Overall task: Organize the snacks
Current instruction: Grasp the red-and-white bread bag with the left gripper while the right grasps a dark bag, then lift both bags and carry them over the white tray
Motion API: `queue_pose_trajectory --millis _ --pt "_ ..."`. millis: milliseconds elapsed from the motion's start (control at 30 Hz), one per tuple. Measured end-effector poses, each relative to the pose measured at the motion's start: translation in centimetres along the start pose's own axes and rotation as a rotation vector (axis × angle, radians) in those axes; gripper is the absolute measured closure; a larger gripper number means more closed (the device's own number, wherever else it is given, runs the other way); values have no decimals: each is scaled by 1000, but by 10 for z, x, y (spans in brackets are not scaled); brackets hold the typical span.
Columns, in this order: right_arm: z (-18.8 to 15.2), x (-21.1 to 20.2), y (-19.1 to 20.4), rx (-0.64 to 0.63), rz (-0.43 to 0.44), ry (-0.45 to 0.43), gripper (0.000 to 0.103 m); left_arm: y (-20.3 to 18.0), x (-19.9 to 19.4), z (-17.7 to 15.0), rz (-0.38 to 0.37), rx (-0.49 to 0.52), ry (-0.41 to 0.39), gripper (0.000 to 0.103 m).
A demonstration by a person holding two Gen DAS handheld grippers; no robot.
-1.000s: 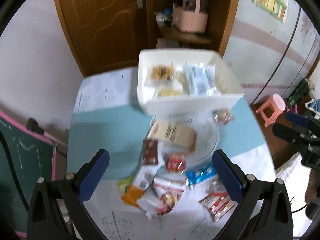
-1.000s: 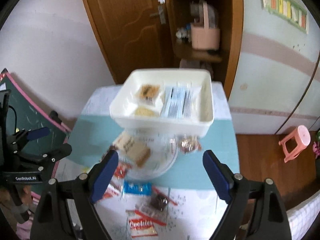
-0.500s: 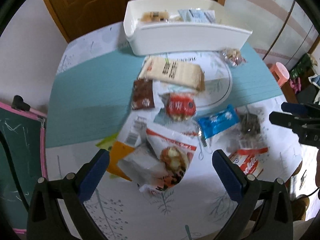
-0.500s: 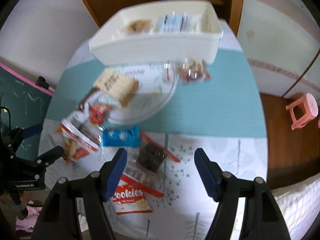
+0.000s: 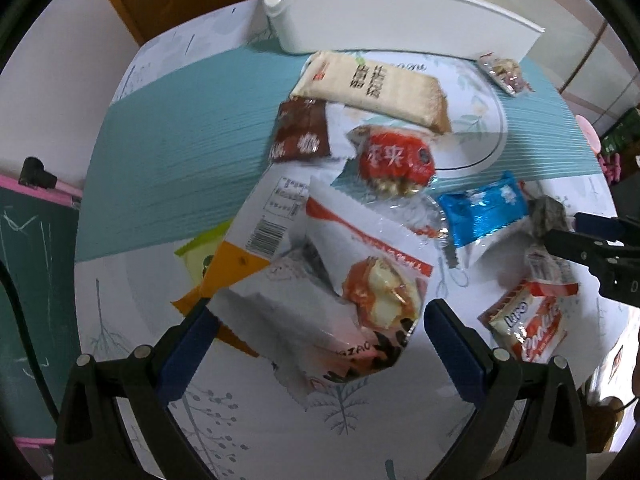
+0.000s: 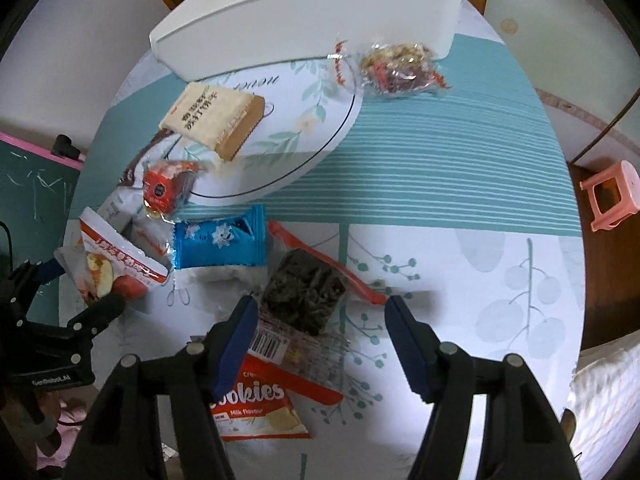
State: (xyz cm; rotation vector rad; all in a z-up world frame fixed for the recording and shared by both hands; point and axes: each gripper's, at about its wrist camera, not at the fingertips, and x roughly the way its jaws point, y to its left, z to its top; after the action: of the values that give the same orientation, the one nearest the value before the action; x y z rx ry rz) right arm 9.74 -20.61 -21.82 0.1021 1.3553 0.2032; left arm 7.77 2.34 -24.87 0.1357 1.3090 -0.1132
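Both tongs have dropped toward the snacks since a second ago. From the left wrist, the left tongs [image 5: 320,322] stand released, straddling the white-and-red snack bag [image 5: 352,280] without pressing it; that bag lies on the worktop [image 5: 248,412], well short of the white bin [image 5: 400,20]. From the right wrist, the right tongs [image 6: 320,320] are closing, pads not yet on the dark clear-wrapped snack [image 6: 306,288] between them, which lies across the cookies pack [image 6: 260,404], far from the white bin [image 6: 304,24].
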Motion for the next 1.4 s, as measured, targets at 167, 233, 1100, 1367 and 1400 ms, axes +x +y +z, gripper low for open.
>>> queue_pose_trajectory --millis 167,233,1100,1367,1400 --pt "3 7 2 6 -14 5 37 0 5 1 16 -17 -1 3" --pt "4 9 5 6 -26 8 37 -2 5 2 24 -13 0 6" --pt "-7 -1 21 -35 22 -30 60 -9 -37 1 -64 -98 -67 52" --pt "1 -55 23 -46 76 -123 60 -13 -94 19 -118 -100 -175 52" --pt "2 -61 18 -46 83 -133 60 -14 -97 25 -122 -98 -186 52"
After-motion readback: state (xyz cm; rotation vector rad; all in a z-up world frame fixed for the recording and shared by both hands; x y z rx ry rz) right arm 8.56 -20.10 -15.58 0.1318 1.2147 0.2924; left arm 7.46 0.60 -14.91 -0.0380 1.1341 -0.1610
